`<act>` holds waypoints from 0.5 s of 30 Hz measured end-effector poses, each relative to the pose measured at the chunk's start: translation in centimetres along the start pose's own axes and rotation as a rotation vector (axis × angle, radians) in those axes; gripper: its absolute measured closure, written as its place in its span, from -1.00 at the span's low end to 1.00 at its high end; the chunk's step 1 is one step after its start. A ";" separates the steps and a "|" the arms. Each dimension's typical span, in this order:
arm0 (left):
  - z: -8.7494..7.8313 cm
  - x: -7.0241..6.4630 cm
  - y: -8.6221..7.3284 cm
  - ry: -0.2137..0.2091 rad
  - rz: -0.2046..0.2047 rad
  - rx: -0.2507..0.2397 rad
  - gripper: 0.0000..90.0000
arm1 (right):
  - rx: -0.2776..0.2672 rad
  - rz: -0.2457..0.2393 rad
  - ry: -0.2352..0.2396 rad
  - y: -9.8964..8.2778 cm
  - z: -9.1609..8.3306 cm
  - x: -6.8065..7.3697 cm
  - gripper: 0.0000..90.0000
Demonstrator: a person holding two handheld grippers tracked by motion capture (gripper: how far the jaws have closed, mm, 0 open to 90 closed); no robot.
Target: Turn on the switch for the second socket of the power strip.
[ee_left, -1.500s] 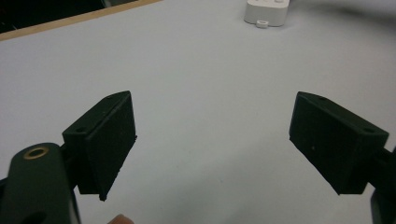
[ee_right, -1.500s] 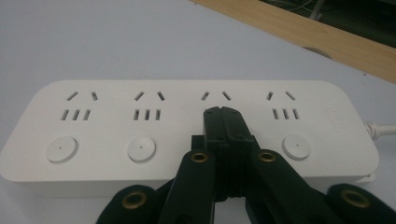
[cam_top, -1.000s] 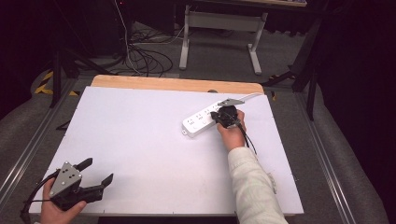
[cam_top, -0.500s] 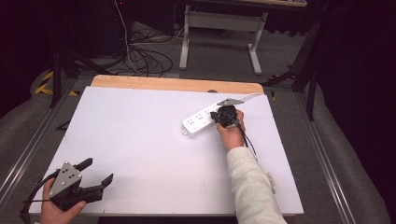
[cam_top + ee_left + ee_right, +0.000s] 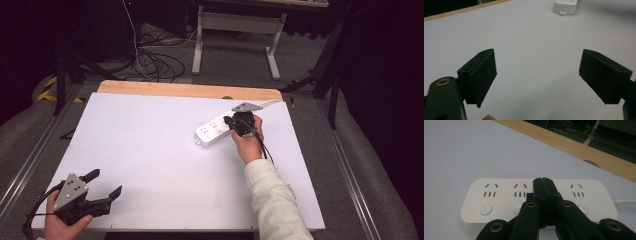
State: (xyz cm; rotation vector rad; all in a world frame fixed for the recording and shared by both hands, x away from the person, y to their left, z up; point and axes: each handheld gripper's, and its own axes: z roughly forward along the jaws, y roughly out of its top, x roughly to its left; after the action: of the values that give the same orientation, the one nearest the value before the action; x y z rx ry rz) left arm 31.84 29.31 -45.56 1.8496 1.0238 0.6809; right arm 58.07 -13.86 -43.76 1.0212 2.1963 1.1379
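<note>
A white power strip [image 5: 211, 133] with several sockets and round buttons lies on the right half of the white table [image 5: 150, 145]. My right gripper [image 5: 230, 121] is shut with nothing between its jaws, and its tips hover over the middle of the strip. In the right gripper view the closed tips [image 5: 543, 182] sit between two socket groups of the power strip [image 5: 499, 195]. My left gripper [image 5: 106, 183] is held at the table's near left corner, open and empty. In the left gripper view its jaws [image 5: 540, 75] stand wide apart over bare table, with the power strip [image 5: 565, 5] far ahead.
A wooden strip [image 5: 190, 90] runs along the table's far edge, with a round hole [image 5: 591, 163] in it. The strip's white cord [image 5: 272, 102] leads off to the back right. Beyond the table, cables [image 5: 150, 65] and a stand's legs [image 5: 235, 45] are on the floor.
My right gripper has risen slightly over the power strip, still shut. The left gripper has stayed in place.
</note>
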 end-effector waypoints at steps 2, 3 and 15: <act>0.0 0.0 0.0 0.000 0.002 0.000 -0.67 | -0.007 -0.002 0.002 0.1 -0.3 0.1 1.00; 0.0 0.0 0.0 0.000 0.004 0.002 -0.67 | -0.009 -0.004 0.004 0.2 -0.5 0.2 1.00; 0.0 0.0 0.0 -0.002 0.002 0.002 -0.67 | -0.053 -0.020 0.020 0.9 -2.7 0.5 1.00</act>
State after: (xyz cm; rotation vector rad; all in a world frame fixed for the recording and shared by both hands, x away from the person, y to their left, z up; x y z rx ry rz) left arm 31.87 29.32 -45.54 1.8531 1.0218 0.6797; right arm 56.32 -14.46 -41.58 0.9680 2.1749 1.1960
